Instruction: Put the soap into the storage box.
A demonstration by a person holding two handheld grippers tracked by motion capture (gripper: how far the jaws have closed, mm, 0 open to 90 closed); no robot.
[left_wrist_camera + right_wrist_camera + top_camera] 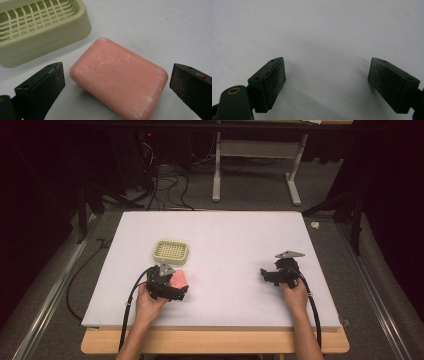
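White-topped table [240, 240] with wooden edge along frame bottom. Grey carpeted floor [250, 190] around it. White metal frame legs [294, 185] at top centre. Tangle of black cables [167, 182] on floor at upper left. Metal rail [47, 295] runs diagonally at lower left, another at lower right. Small white scrap [315, 225] on floor right of table.
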